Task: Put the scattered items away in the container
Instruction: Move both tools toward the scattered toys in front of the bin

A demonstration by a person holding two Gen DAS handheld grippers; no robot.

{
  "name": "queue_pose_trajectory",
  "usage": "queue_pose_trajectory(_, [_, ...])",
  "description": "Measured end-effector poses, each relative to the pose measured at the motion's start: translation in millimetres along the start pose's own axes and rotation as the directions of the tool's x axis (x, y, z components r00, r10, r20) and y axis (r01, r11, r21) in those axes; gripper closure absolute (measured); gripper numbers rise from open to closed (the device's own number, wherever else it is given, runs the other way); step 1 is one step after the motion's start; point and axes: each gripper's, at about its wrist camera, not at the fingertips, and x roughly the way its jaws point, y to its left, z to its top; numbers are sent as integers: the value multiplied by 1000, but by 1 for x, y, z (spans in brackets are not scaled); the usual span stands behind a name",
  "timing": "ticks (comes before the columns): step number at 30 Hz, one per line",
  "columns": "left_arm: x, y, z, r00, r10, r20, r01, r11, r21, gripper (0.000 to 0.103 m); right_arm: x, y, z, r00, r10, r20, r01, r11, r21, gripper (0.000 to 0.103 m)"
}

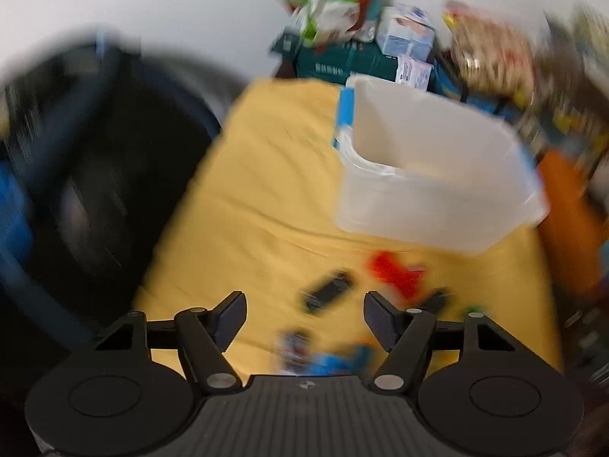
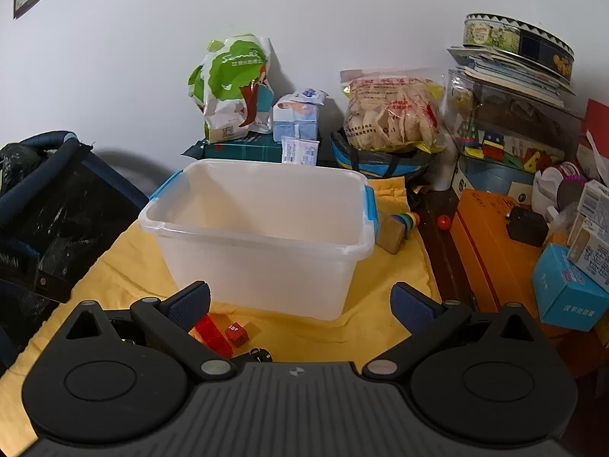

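A clear plastic container (image 2: 262, 236) with blue latches stands on a yellow cloth (image 2: 125, 266); it also shows in the blurred left wrist view (image 1: 437, 182). My left gripper (image 1: 302, 318) is open and empty above scattered toys: a black toy car (image 1: 327, 291), red pieces (image 1: 396, 272) and a blue item (image 1: 327, 361). My right gripper (image 2: 300, 301) is open and empty in front of the container. Red blocks (image 2: 222, 333) and a small black toy (image 2: 260, 354) lie just below its left finger.
A dark mesh basket (image 2: 42, 213) stands at the left. Snack bags (image 2: 392, 114), boxes (image 2: 297, 118) and an orange box (image 2: 491, 236) crowd the back and right. A wooden toy with coloured rings (image 2: 399, 228) lies beside the container's right side.
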Motion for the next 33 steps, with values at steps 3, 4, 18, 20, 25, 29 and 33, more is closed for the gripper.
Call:
queue_pose_trajectory(3, [13,-9,-1,998,14,-55,-12,999,33,21,4,3,-6,1000,3,-23,-3,1000,-8,0])
queue_pose_trajectory(4, [20,-8,-1,997,15,-76,-14,1000,15,21,5,3,-9,999,7,-34,-7,1000,-6,0])
queue_pose_trajectory(18, [53,-10,-7,998,42,-36,-37,992,117,22,8,12,-29,995,41,-86,-44,998,-40,0])
queue_pose_trajectory(20, [54,-10,-6,999,40,-37,-36,993,109,22,9,12,-30,993,60,-102,-62,998,-24,0])
queue_pose_trajectory(25, [58,-9,-7,999,17,-35,-14,995,97,22,8,14,-30,993,51,-105,-54,998,-27,0])
queue_pose_trajectory(29, [64,-9,-12,1000,-10,-28,13,995,101,22,15,13,-34,992,24,-120,-29,999,-39,0])
queue_pose_trajectory(33, [70,-3,-25,999,-48,4,47,994,100,22,25,12,-45,985,56,-166,-61,998,-27,0])
